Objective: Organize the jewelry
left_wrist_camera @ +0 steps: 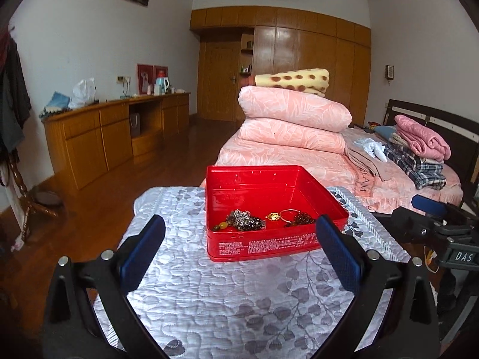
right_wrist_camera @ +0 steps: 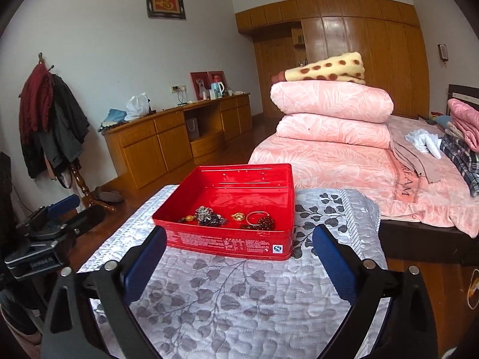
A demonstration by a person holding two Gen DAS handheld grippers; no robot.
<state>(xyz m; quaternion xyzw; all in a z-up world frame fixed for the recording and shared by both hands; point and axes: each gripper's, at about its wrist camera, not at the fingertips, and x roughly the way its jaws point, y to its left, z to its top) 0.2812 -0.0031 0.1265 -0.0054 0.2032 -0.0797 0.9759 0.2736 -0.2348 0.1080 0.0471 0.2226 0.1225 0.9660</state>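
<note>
Two hand-held tools hover over a quilt-draped surface (left_wrist_camera: 239,299), both spread wide and gripping nothing. In the left wrist view, the left tool (left_wrist_camera: 239,239) fills the lower frame, its blue fingers (left_wrist_camera: 143,254) framing the near wall of a red tin (left_wrist_camera: 263,246) that sits dead ahead at frame centre, apart from the pads. In the right wrist view, the right tool (right_wrist_camera: 239,249) frames the same tin (right_wrist_camera: 230,243), which lies ahead and slightly left of centre. The tin rests lidless and square-on, its long side running across both views, so neither tool looks clearly nearer. Inside, toward the near wall, lies the jewelry: a dark beaded cluster (left_wrist_camera: 242,221), a small gold piece (left_wrist_camera: 273,216) and a gold bangle (left_wrist_camera: 289,214). Beyond stands a bed (left_wrist_camera: 284,155) stacked with pink quilts. The task appears largely done.
</note>
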